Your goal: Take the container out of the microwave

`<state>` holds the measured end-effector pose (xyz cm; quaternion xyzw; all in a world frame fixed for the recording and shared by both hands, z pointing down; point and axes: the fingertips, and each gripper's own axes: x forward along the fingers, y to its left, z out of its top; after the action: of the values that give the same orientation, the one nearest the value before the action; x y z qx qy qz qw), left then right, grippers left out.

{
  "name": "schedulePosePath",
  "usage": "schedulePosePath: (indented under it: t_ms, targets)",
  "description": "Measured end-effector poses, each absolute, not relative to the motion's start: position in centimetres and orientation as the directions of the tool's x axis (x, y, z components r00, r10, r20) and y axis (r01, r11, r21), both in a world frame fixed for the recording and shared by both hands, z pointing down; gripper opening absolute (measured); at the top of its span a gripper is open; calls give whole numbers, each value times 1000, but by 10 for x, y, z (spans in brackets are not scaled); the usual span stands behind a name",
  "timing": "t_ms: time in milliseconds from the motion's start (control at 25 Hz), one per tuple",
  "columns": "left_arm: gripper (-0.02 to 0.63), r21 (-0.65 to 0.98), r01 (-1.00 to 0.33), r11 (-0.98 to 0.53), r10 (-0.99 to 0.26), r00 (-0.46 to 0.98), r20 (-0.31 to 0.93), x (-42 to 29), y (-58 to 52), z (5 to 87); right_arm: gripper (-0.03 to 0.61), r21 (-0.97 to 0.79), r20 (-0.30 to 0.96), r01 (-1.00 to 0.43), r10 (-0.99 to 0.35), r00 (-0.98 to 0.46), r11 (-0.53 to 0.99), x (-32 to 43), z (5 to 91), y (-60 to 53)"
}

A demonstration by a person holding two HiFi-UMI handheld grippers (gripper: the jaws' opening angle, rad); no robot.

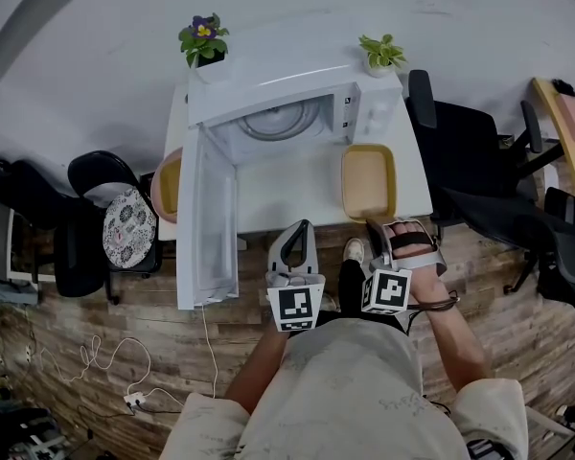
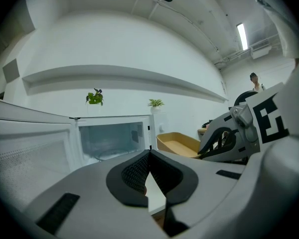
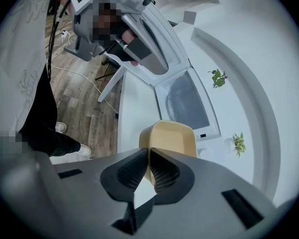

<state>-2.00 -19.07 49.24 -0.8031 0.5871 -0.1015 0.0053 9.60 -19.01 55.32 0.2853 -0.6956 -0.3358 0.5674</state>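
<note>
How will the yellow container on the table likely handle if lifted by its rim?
The container looks like rigid moulded plastic, so it probably holds its shape. It appears empty, so likely light. Wide and shallow, it should not tip easily.

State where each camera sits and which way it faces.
Head view: on the person's head, steeply down at table, open microwave, container; torso, arms, left hand-held gripper, right hand-held gripper show.
Left gripper view: rides that gripper, level toward the microwave's inside; its shut jaws show.
Right gripper view: rides that gripper, tilted down along the container it pinches; jaws, a leg show.
Shared: all show microwave and container.
</note>
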Motion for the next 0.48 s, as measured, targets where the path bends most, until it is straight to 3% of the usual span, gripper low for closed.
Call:
schedulePosePath:
  t_ms: [240, 480]
  targets:
    - [6, -132, -947, -291, -953, 276, 126, -26, -189, 486, 32, 853, 492, -64, -839, -231, 518, 91, 534, -193]
    - [6, -151, -952, -268, -963, 257, 84, -34, -187, 477, 32, 857, 491, -58, -846, -207, 511, 90, 531, -195]
